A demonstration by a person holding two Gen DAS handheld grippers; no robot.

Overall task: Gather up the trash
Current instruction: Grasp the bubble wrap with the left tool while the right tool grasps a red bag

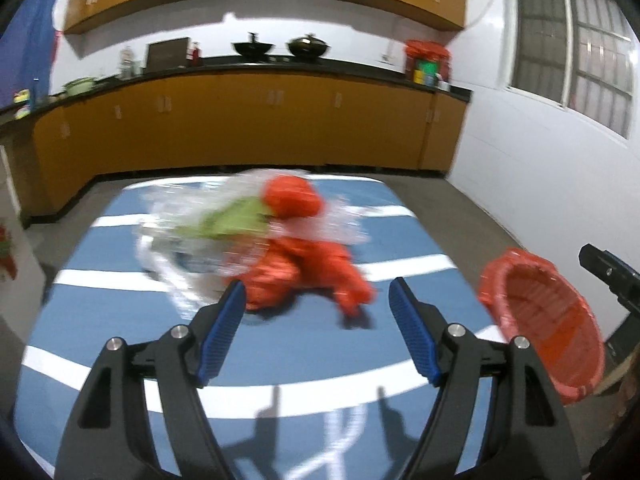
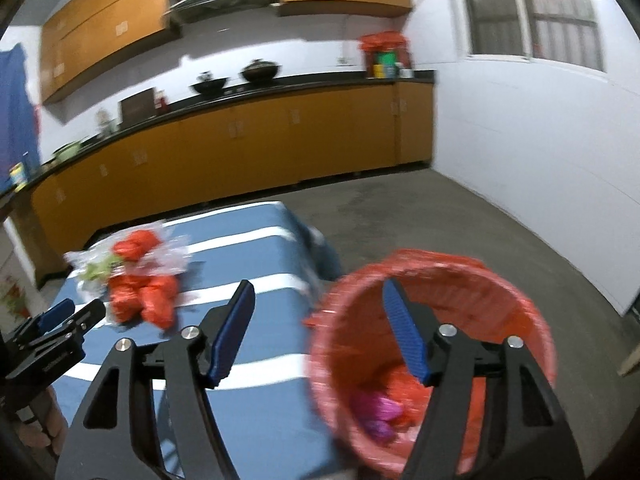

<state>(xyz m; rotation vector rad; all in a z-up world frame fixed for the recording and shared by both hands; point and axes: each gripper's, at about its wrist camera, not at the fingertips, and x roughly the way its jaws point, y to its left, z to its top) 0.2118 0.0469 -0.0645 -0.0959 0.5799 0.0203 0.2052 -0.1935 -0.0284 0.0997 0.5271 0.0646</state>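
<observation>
A pile of trash lies on the blue striped table (image 1: pixel 120 360): crumpled red bags (image 1: pixel 308 276), clear plastic (image 1: pixel 192 236) and a green piece (image 1: pixel 236 220). It also shows in the right wrist view (image 2: pixel 140 296). My left gripper (image 1: pixel 318 304) is open and empty just short of the red bags. A red-lined waste basket (image 2: pixel 460 280) stands off the table's right edge, holding pink and red trash (image 2: pixel 380 408). My right gripper (image 2: pixel 318 304) is open and empty above the basket's left rim. The basket also shows in the left wrist view (image 1: pixel 548 320).
Orange kitchen cabinets (image 1: pixel 240 128) with a black counter run along the far wall, carrying woks (image 1: pixel 308 46) and a red bag (image 1: pixel 426 60). A white wall with a window (image 1: pixel 572 48) is at right. Grey floor (image 2: pixel 440 220) surrounds the table.
</observation>
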